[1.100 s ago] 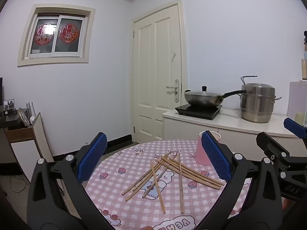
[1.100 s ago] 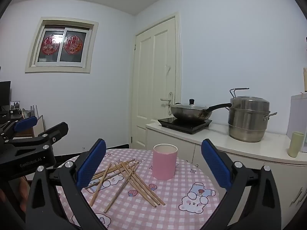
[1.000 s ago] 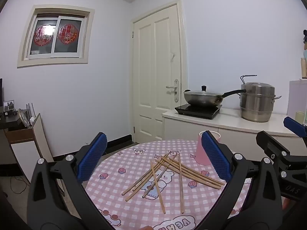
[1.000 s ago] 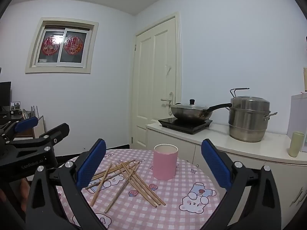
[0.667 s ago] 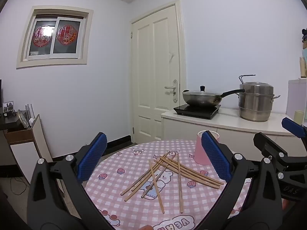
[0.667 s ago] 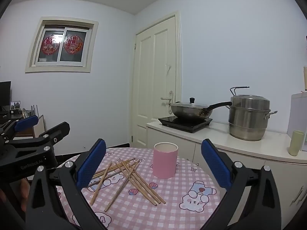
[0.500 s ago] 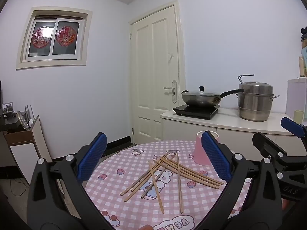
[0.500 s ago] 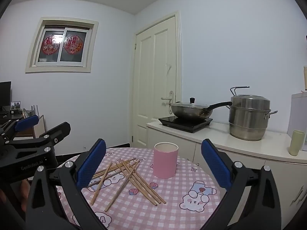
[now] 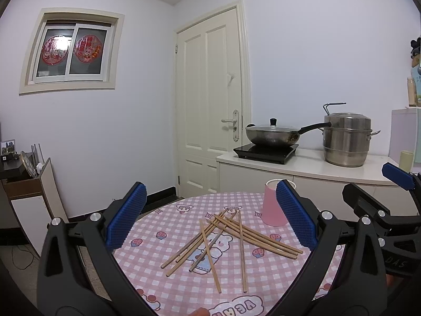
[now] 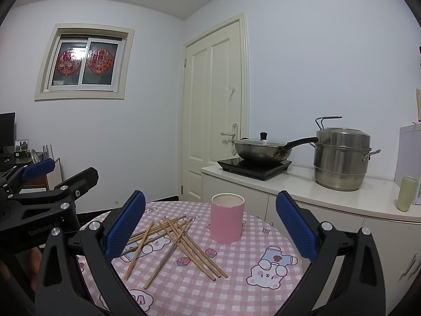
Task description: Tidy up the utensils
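Observation:
Several wooden chopsticks (image 9: 226, 234) lie scattered and crossed on a round table with a pink checked cloth (image 9: 184, 284); they also show in the right wrist view (image 10: 173, 239). A pink cup (image 10: 227, 217) stands upright and looks empty, just right of the pile; it also shows in the left wrist view (image 9: 271, 208), partly behind a finger. My left gripper (image 9: 210, 218) is open and empty, held above the table's near side. My right gripper (image 10: 210, 223) is open and empty, to the right of the left one.
A white counter (image 10: 302, 184) behind the table carries an induction hob with a lidded wok (image 10: 260, 148), a steel steamer pot (image 10: 342, 158) and a pale green cup (image 10: 406, 193). A cream door (image 9: 213, 105) stands at the back. A low shelf (image 9: 26, 181) is at the left.
Both views shift only slightly; the grippers drift a little and stay open. The chopsticks and the cup have not moved.

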Available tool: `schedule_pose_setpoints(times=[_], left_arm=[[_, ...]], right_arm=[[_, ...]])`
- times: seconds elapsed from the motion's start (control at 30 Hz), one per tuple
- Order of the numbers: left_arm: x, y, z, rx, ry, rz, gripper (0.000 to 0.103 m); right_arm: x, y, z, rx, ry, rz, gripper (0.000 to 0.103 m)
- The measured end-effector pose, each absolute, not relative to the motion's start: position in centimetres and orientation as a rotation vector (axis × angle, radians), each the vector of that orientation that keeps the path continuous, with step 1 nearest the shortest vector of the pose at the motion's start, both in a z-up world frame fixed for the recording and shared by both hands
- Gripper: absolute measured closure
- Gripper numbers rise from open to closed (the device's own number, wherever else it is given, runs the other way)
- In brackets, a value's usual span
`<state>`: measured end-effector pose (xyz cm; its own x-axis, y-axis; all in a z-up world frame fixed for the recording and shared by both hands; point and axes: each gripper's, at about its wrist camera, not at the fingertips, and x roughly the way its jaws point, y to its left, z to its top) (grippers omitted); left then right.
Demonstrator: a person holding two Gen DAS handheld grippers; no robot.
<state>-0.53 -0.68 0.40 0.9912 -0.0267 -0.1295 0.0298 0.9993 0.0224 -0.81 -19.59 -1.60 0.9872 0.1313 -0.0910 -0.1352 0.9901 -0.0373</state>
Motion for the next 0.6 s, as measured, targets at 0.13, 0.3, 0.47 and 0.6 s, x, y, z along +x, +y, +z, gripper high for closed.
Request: schedule_pose_setpoints(times=[0.13, 0.3, 0.47, 0.6], left_arm=[[-0.64, -0.74, 0.46, 0.024, 0.124, -0.029, 0.006], [-0.69, -0.63, 0.39, 0.022, 0.123, -0.031, 0.006], [-0.71, -0.68, 0.39, 0.022, 0.125, -0.031, 0.006], [-0.8, -0.71, 0.34, 0.025, 0.125, -0.031, 0.006]], right_arm=[[-0.82, -19.56, -1.66, -0.042, 0.088, 0.134, 0.007], [-0.83, -19.52, -1.67, -0.042, 0.09, 0.135, 0.007], [-0.66, -19.71, -2.0, -0.04, 0.095, 0.141, 0.007], [-0.71, -19.68, -2.08, -0.041, 0.095, 0.141, 0.007]])
